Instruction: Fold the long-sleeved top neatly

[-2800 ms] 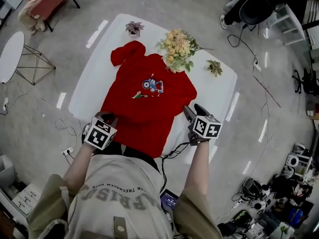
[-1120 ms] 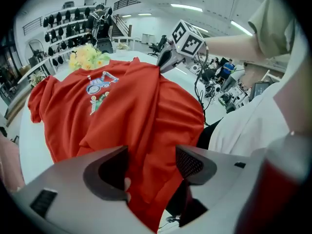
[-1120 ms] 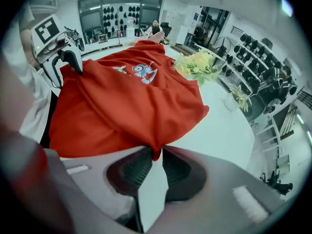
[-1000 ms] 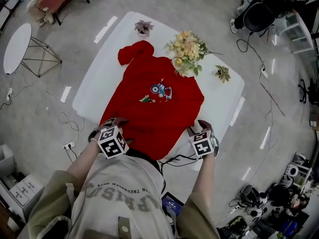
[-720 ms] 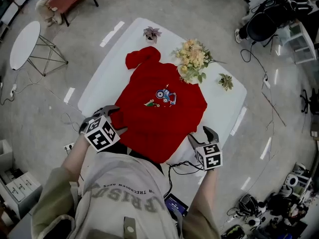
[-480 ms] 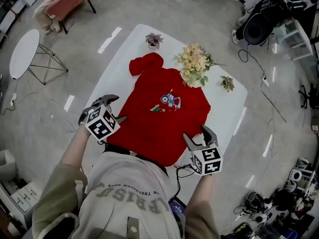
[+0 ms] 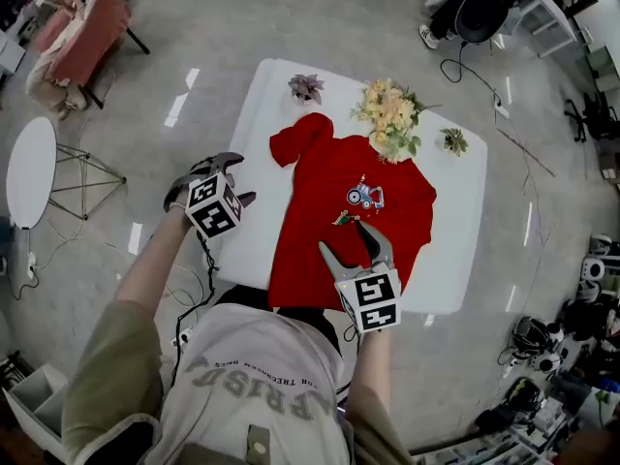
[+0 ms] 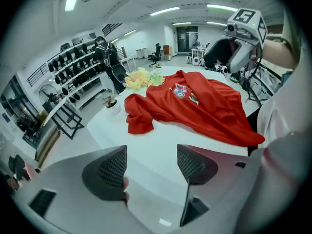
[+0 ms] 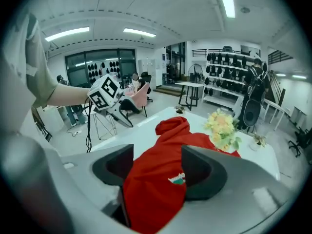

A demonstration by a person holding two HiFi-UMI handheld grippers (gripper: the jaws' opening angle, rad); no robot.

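Note:
The red long-sleeved top (image 7: 349, 211) lies spread on the white table (image 7: 254, 245), with a bunched part (image 7: 295, 139) at its far left corner and a small print (image 7: 366, 199) on the chest. My left gripper (image 7: 225, 178) hangs open over the table's left edge, clear of the cloth. In the left gripper view only bare white table (image 8: 151, 152) shows between its jaws, with the top (image 8: 200, 106) further off. My right gripper (image 7: 354, 247) hovers above the near part of the top. Its jaws have just opened, and the red cloth (image 9: 156, 179) shows below their gap, not pinched.
A yellow bouquet (image 7: 390, 114) and two small potted plants (image 7: 306, 87) (image 7: 451, 141) stand along the table's far edge. A round white side table (image 7: 29, 168) and a chair with pink cloth (image 7: 82, 37) stand to the left. Cables lie on the floor.
Both grippers have left the top's near hem. The left one swung out to the table's left edge. The right one rose and moved left over the cloth, with its jaws wider.

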